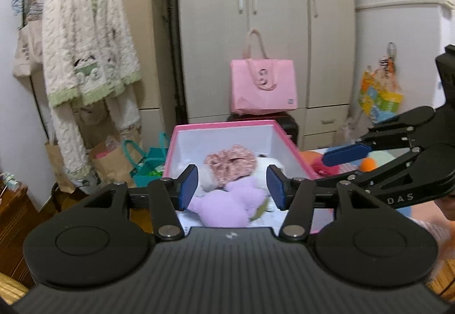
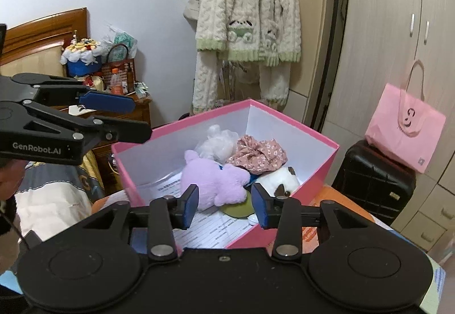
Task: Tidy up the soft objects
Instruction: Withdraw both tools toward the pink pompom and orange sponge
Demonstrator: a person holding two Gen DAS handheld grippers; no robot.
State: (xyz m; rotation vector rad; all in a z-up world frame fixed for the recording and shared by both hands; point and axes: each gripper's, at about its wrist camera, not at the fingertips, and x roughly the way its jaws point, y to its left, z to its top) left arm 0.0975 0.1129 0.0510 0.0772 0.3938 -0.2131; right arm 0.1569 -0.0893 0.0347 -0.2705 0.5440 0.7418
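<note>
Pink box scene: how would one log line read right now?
left gripper: open, empty | right gripper: open, empty | pink box: purple plush, floral cloth inside

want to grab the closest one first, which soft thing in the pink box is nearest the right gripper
The purple plush. It lies at the front of the pink box, just beyond the open right gripper; the floral fabric piece and white plush sit further back.

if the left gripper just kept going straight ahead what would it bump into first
Most likely the purple plush toy lying in the pink box, right between the open left gripper fingers; depth is hard to judge.
</note>
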